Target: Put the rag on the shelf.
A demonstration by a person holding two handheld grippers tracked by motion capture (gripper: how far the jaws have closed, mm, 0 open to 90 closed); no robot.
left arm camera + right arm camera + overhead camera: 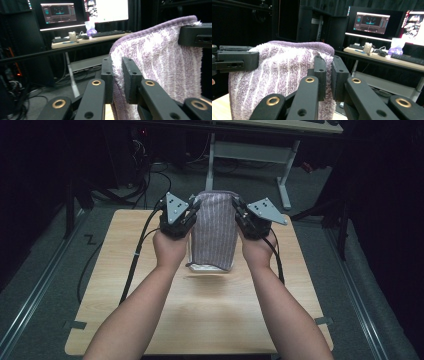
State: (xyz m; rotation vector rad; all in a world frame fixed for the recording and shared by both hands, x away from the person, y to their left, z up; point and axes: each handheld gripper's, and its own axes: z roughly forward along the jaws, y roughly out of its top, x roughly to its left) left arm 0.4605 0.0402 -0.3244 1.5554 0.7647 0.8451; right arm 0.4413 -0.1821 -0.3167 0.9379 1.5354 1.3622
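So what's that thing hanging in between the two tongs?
A purple striped towel stretches between them. The left tongs and right tongs each pinch a top corner. The high view shows it hanging down toward the table.

We see a fluffy, looped-pile purple-and-white striped towel [215, 230], a pale matt wood-grain table [200, 315], and matt black plastic-looking gripper jaws with brass-coloured rivets.
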